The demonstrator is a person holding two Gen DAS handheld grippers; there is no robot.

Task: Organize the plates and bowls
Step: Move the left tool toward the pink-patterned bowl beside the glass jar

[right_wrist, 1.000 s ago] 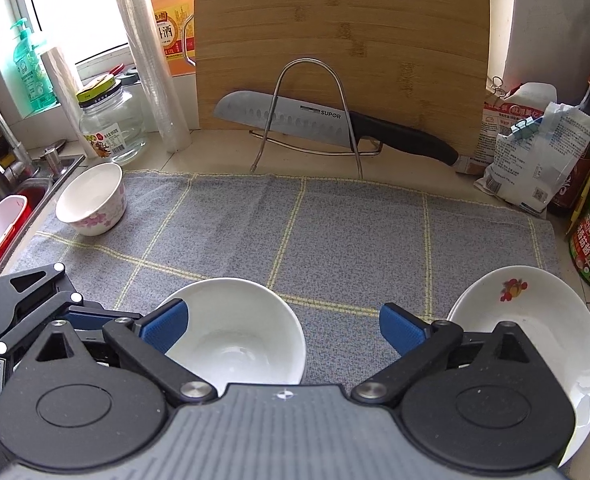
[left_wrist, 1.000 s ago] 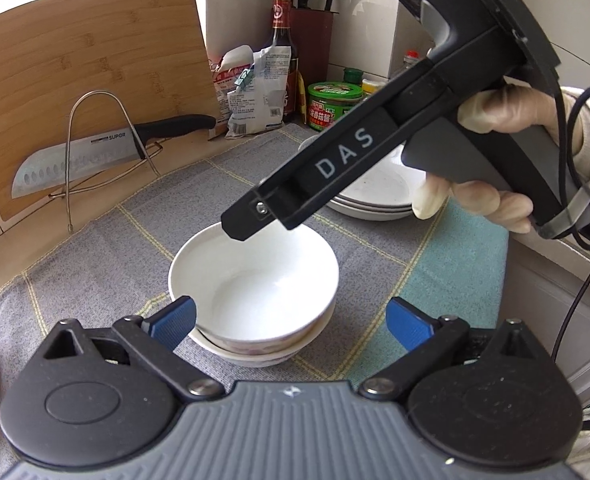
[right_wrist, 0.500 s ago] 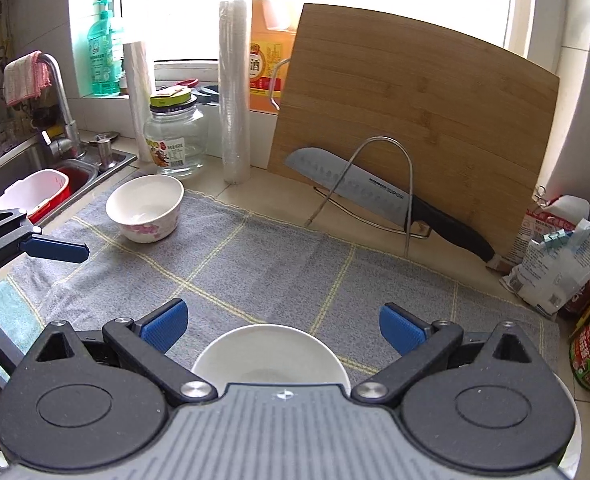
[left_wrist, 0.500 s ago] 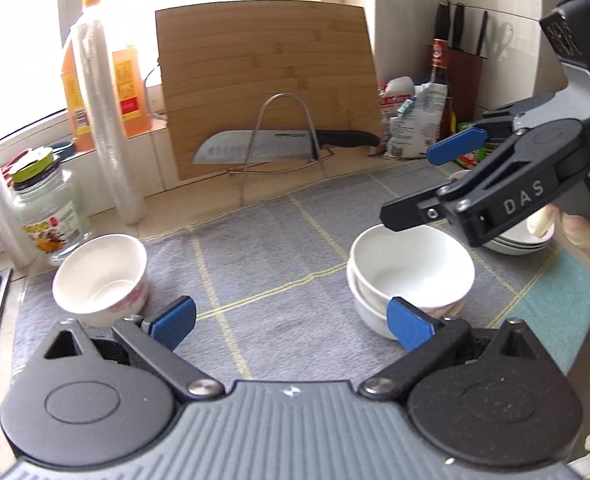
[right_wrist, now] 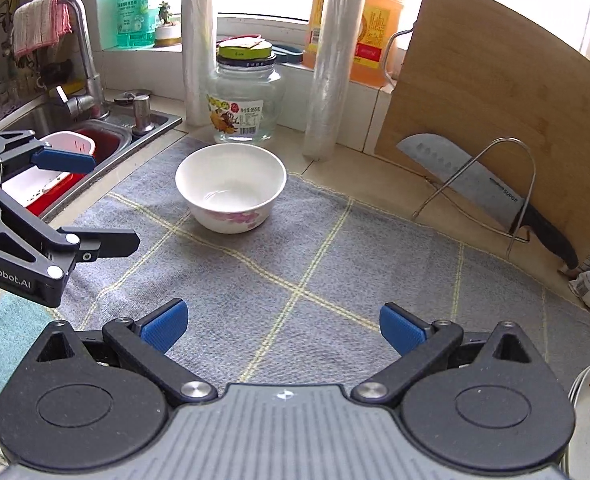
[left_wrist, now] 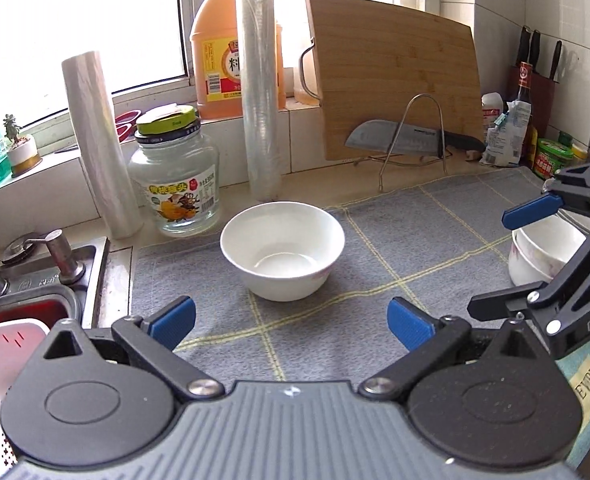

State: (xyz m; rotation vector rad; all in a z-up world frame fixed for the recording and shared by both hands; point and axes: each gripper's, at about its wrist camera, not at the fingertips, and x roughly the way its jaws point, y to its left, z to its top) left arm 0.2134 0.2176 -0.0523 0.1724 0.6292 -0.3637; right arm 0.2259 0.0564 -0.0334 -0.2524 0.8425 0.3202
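- On the worktop, a grey checked cloth (left_wrist: 375, 264) covers most of the surface, with a sink (right_wrist: 107, 136) at its left end.
- Leaning at the back, a wooden cutting board (left_wrist: 391, 76) stands behind a knife (left_wrist: 407, 140) in a wire rack.
- Near the cloth's far left edge, a lone white bowl (left_wrist: 282, 246) sits upright, empty, just before a glass jar (left_wrist: 173, 184).
- Stacked bowls (left_wrist: 543, 252) rest at the cloth's right.
- Left gripper (left_wrist: 291, 320): jaws spread, empty, short of the bowl.
- Right gripper (right_wrist: 283, 326): jaws spread, empty.

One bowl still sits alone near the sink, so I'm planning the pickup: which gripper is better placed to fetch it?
Left. The left gripper is open and squarely facing the lone bowl; the right gripper is open too, but sits farther off, with the bowl left of its centre.
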